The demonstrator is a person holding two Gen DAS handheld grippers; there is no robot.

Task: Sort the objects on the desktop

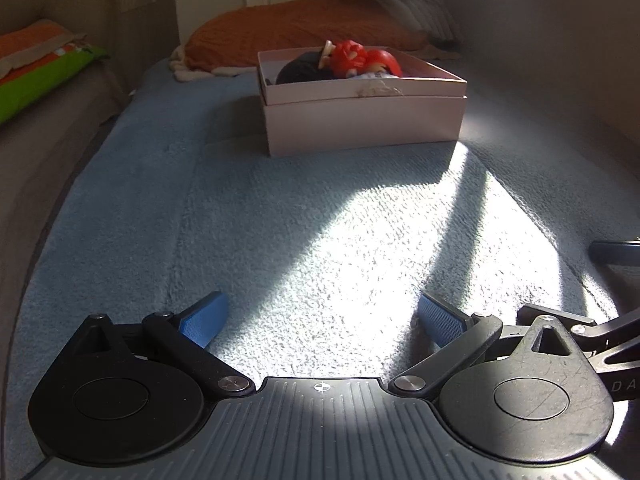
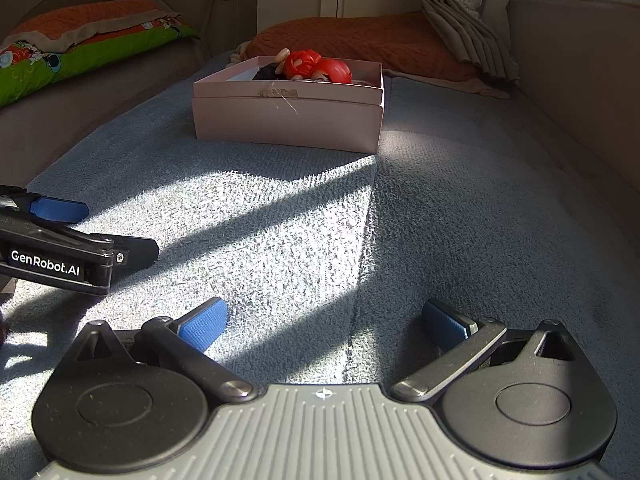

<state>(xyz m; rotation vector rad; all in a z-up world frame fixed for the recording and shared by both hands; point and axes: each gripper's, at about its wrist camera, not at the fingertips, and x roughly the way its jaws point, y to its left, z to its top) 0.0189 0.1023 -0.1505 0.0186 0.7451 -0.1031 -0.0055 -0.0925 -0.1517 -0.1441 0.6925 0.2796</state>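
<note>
A pale pink box (image 1: 360, 120) stands on the blue-grey blanket, well ahead of both grippers; it also shows in the right wrist view (image 2: 288, 120). Inside lie a red toy figure (image 1: 360, 58) and a dark object (image 1: 300, 70); the toy also shows in the right wrist view (image 2: 316, 66). My left gripper (image 1: 320, 316) is open and empty, low over the blanket. My right gripper (image 2: 324, 320) is open and empty too. The left gripper's side shows at the left of the right wrist view (image 2: 60, 240).
The blue-grey blanket (image 1: 280, 220) covers the surface, with sunlit stripes. An orange cushion (image 1: 304, 24) lies behind the box. A green and orange pillow (image 2: 80, 48) sits at the far left. A curtain (image 2: 468, 28) and a padded wall (image 1: 552, 60) run along the right.
</note>
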